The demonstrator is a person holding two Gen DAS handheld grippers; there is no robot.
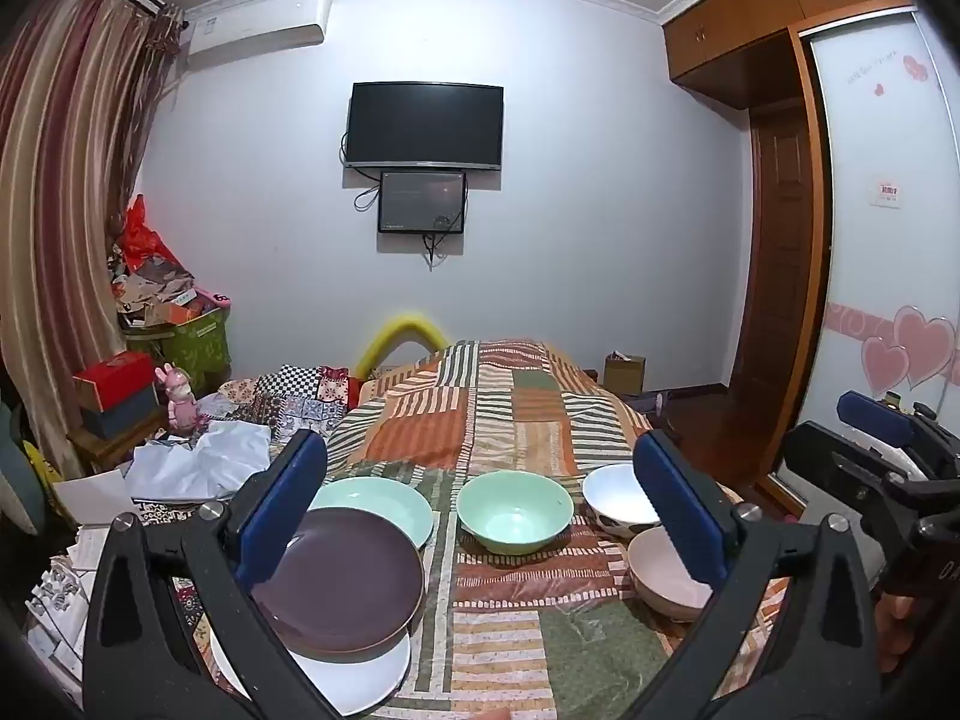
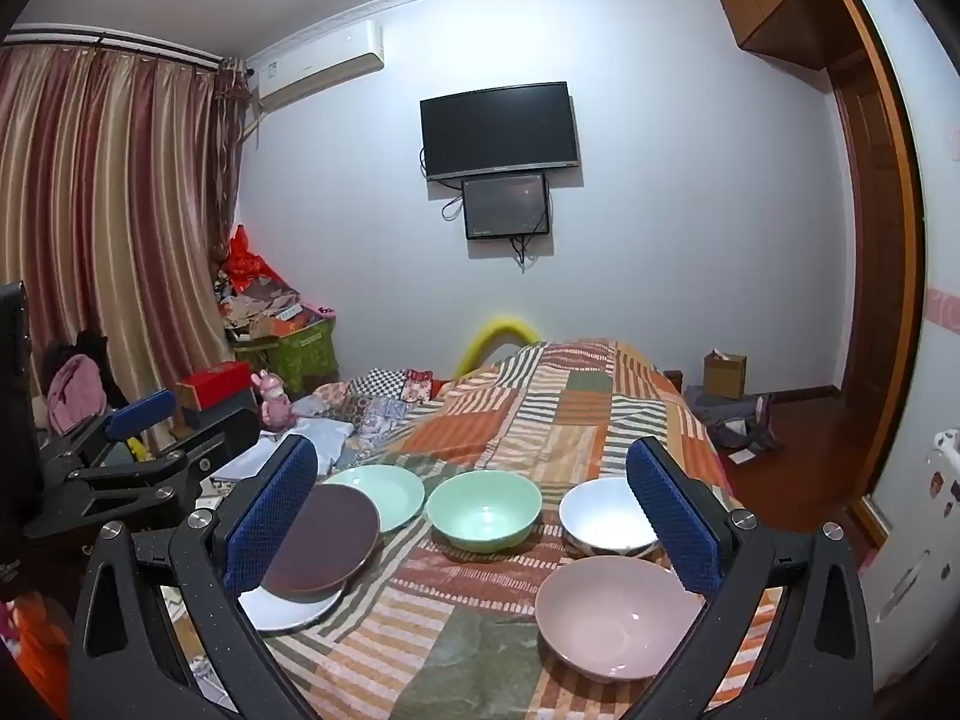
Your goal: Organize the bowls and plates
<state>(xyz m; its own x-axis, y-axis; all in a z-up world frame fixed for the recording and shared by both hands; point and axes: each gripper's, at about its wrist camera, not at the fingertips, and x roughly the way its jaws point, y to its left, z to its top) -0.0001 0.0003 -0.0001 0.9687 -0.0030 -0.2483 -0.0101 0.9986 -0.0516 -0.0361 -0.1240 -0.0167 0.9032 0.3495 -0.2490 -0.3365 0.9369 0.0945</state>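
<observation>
On the patchwork bedspread (image 1: 510,408) lie three overlapping plates: a dark purple plate (image 1: 342,582) (image 2: 330,546) on top, a white plate (image 1: 354,672) (image 2: 294,609) under its near side, a light green plate (image 1: 378,498) (image 2: 384,489) behind. A green bowl (image 1: 513,510) (image 2: 483,510) stands in the middle. A white bowl (image 1: 615,498) (image 2: 606,516) and a pink bowl (image 1: 666,576) (image 2: 618,618) stand at the right. My left gripper (image 1: 480,498) is open and empty above them. My right gripper (image 2: 474,510) is open and empty too.
Loose clothes and papers (image 1: 198,462) lie at the bed's left. Boxes and a green bin (image 1: 192,342) stand by the curtain. A wardrobe (image 1: 882,240) and a door stand at the right. The right gripper shows at the left wrist view's right edge (image 1: 876,456).
</observation>
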